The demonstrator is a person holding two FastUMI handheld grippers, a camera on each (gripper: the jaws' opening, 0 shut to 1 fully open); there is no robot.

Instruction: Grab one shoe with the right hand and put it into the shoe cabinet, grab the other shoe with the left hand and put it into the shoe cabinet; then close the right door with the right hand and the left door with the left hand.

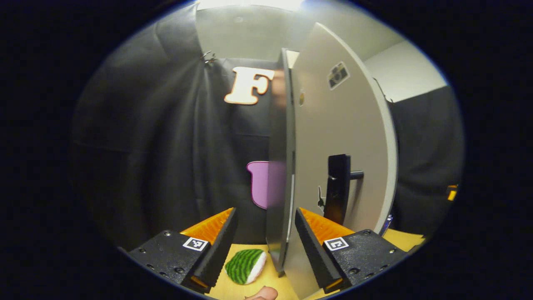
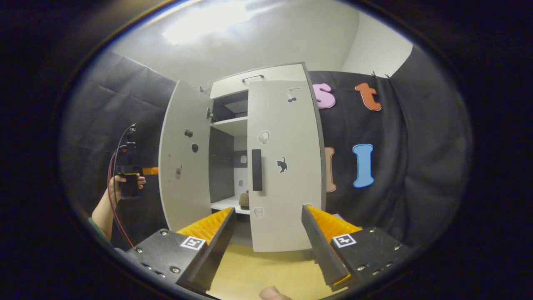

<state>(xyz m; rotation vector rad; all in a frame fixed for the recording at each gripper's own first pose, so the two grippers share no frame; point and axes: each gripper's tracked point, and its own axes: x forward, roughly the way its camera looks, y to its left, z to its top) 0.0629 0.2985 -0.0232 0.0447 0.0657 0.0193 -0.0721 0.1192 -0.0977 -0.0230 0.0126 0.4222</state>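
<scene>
In the right gripper view the white shoe cabinet (image 2: 275, 73) has its right door (image 2: 287, 187) about shut and its left door (image 2: 183, 175) swung wide open. A dark shoe (image 2: 244, 200) rests on the lower shelf inside. My right gripper (image 2: 267, 209) hangs open in front of the cabinet, holding nothing. A hand holds my left gripper (image 2: 146, 171) just behind the open left door. In the left gripper view that door (image 1: 341, 125) is close and nearly edge-on, its black handle (image 1: 337, 187) facing me. My left gripper (image 1: 265, 212) is open, its fingers straddling the door's edge.
A green-striped white object (image 1: 245, 266) lies on the yellow floor (image 2: 266, 271) by the left door's foot. Black cloth walls (image 2: 395, 187) surround the cabinet on both sides. Upper shelves (image 2: 231, 121) show through the open half.
</scene>
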